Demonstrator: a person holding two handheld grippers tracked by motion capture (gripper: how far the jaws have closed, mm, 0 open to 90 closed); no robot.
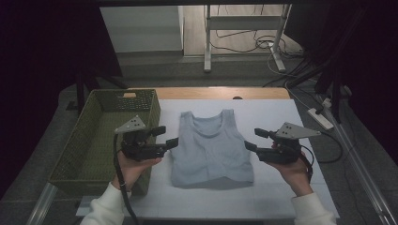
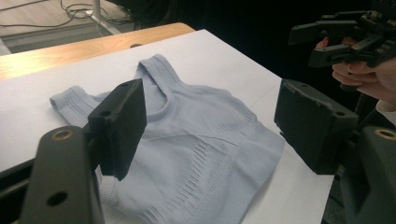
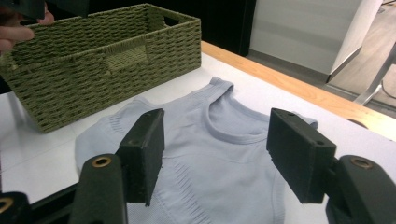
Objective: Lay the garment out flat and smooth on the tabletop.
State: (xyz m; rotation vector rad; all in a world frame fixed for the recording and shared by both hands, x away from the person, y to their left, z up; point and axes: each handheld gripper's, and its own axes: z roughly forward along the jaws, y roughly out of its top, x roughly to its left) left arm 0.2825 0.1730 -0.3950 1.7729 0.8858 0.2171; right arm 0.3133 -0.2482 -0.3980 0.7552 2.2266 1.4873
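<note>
In the high view, a light blue top [image 1: 211,147] is seen lying flat on the white table [image 1: 281,197], neck toward the far edge and hem folded under toward the person. A green woven basket [image 1: 80,154] stands just left of the top, partly over the table's left edge. The left gripper [image 1: 166,137] is held between basket and top, its jaws apart and pointed at the top's left side with nothing between them. The right gripper [image 1: 253,139] is held at the top's right side, likewise pointed inward, jaws apart and empty. Neither gripper is seen touching the cloth. In the left gripper view, the two black jaws are seen spread wide above the table, and the top [image 2: 196,154] lies beyond and below them, ungrasped; its ribbed bands and shoulder straps are plainly visible. The right gripper [image 2: 310,44] is shown farther off at the upper right, held in a hand [image 2: 369,77], its jaws parted. In the right gripper view, the jaws are again spread with nothing gripped, and the top [image 3: 215,154] is seen lying past them, neckline toward the table's wooden edge [image 3: 299,88]. The basket [image 3: 98,60] stands behind the top at the left, close beside it, and fingers [image 3: 16,35] of the other hand are glimpsed at the upper left corner.
</note>
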